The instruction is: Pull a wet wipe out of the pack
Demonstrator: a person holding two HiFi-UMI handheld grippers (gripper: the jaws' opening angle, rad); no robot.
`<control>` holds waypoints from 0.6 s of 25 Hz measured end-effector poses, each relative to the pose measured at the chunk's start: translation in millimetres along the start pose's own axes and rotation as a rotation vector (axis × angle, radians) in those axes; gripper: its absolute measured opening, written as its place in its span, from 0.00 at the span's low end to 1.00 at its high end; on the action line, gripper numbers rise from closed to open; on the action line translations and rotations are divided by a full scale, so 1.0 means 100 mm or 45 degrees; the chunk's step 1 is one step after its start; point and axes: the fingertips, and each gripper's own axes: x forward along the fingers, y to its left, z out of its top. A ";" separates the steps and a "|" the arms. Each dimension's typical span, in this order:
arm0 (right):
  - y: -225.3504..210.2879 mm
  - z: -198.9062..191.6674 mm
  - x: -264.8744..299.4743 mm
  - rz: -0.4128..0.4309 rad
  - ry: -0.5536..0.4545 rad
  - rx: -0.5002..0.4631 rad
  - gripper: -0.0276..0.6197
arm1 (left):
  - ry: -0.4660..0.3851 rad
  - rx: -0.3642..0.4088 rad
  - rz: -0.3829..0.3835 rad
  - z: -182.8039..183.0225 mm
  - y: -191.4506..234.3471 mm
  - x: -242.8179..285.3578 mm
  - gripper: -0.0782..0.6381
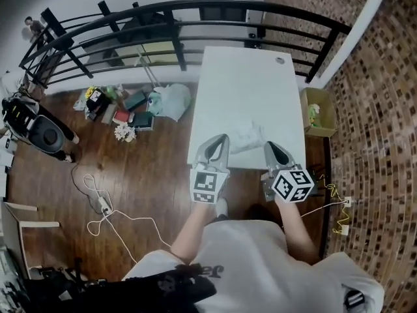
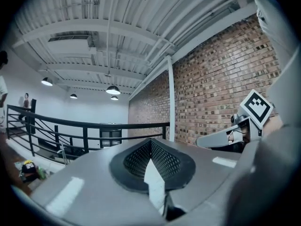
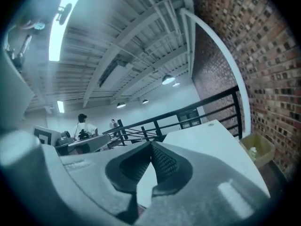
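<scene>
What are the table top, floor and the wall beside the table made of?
Table top: smooth matte white board, likely laminate or painted; no grain shows.
Floor: brown wood planks with a slight sheen; plank seams are visible.
Wall: bare brick with pale mortar joints.

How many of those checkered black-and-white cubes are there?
2. One cube sits at the back of the left gripper, the other on the right gripper, both by the near edge of the white table. None seems hidden.

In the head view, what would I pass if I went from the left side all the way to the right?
Black machine → pile of stuff on the floor → white table → cardboard box → brick wall.
</scene>
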 end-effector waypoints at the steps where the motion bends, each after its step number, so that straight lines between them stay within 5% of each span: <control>1: -0.15 -0.09 -0.03 -0.028 0.014 0.020 0.02 | 0.014 0.001 -0.006 -0.08 0.06 0.04 0.13; 8: -1.16 -0.27 -0.10 -0.071 0.143 -0.156 0.02 | 0.113 0.026 -0.105 -0.36 0.12 0.48 0.13; 15: -1.69 0.12 0.22 0.294 0.459 -0.679 0.03 | 0.158 0.035 -0.150 -0.40 -0.05 0.89 0.13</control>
